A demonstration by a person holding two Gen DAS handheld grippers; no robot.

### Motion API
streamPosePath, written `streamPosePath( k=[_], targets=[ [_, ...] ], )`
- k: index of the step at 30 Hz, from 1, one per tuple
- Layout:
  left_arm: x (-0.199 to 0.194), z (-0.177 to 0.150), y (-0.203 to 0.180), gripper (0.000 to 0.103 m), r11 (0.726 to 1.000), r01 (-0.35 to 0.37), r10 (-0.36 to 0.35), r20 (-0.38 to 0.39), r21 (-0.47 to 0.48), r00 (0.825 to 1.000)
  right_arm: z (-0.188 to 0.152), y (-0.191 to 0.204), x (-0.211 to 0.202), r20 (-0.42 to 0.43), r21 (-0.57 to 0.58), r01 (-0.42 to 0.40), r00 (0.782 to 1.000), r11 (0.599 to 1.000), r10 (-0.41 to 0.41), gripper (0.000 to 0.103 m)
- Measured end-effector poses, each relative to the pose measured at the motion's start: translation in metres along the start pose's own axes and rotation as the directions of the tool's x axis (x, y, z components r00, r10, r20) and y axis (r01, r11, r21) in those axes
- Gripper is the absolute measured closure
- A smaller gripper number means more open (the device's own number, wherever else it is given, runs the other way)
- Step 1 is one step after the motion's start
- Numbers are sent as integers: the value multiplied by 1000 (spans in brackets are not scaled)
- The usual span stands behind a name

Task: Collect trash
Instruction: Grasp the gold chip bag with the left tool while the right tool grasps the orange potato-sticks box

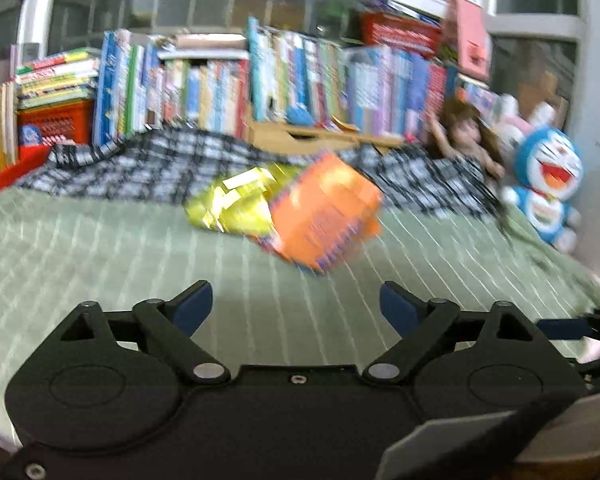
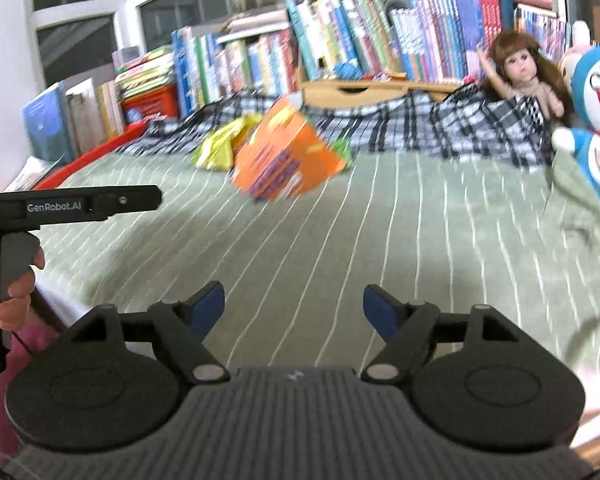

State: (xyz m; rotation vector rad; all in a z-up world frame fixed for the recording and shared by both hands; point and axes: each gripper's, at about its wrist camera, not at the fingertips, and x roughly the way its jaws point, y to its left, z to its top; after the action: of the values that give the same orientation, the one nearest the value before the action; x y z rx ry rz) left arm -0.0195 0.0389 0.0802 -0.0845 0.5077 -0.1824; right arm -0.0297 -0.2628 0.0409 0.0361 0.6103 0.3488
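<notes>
An orange carton (image 1: pixel 326 212) (image 2: pixel 286 156) lies tilted on the green striped bed cover (image 1: pixel 100 248) (image 2: pixel 380 232), blurred in both views. A crumpled yellow wrapper (image 1: pixel 232 204) (image 2: pixel 224 142) sits just left of and behind it. A small green scrap (image 2: pixel 341 148) peeks out at the carton's right. My left gripper (image 1: pixel 296 308) is open, well short of the carton, with nothing between its blue-padded fingers. My right gripper (image 2: pixel 293 308) is open too and farther back from the carton. The left gripper's black body (image 2: pixel 72 204) shows at the right wrist view's left edge, held by a hand (image 2: pixel 12 284).
A black-and-white checked cloth (image 1: pixel 148 164) (image 2: pixel 452 120) lies behind the trash. Rows of books (image 1: pixel 300 76) (image 2: pixel 380 36) line the back. A doll (image 2: pixel 520 72) and a blue cat plush (image 1: pixel 548 184) (image 2: pixel 596 120) sit at the right. A red crate (image 1: pixel 56 124) stands far left.
</notes>
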Motion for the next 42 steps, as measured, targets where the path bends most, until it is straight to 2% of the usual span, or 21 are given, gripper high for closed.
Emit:
streamPosePath(
  k=[6,10,16,19,22,24,26,27,29,34,37,38,42],
  targets=[
    [64,48,21,9,996,-89,89,19,-9,996,51,-6,43,70,55,26,997,998,-30,14],
    [110,75,25,9,991,-137,137,25,9,990,80,-2,79,111,36,48,992,998,-52,12],
    [168,95,32,9,990,-142,142,6,6,990,104,11,127,119,-69,57,992,996,-49,12],
    [187,100,37,9,993,-114,114,11,15,993,111,16,146,109,-98,44,993,994,-33,11],
    [200,101,41,9,997,-77,77,-8,21,997,111,19,162,77,-123,26,997,992,-17,11],
    [206,98,41,9,999,-42,42,6,16,999,107,21,167,44,-123,-10,999,992,15,17],
    [209,95,40,9,1000,-15,15,5,28,1000,98,25,167,25,-137,-19,999,990,23,33],
    [210,93,39,9,999,-10,10,0,37,1000,92,28,164,34,-164,-3,999,986,9,36],
    [212,89,37,9,998,-7,8,-5,54,1000,81,33,155,51,-216,14,999,976,-3,40],
    [213,81,34,9,998,1,1,-24,69,1000,66,32,130,47,-216,15,999,976,-5,49],
    [211,77,30,20,996,-1,3,-32,88,999,53,35,116,34,-240,23,999,971,-15,53],
    [211,76,28,28,995,0,4,-39,96,999,49,37,113,30,-254,24,999,967,-16,54],
    [206,73,24,32,995,9,-5,-40,104,999,33,43,102,-5,-277,-35,999,960,35,53]
  ],
)
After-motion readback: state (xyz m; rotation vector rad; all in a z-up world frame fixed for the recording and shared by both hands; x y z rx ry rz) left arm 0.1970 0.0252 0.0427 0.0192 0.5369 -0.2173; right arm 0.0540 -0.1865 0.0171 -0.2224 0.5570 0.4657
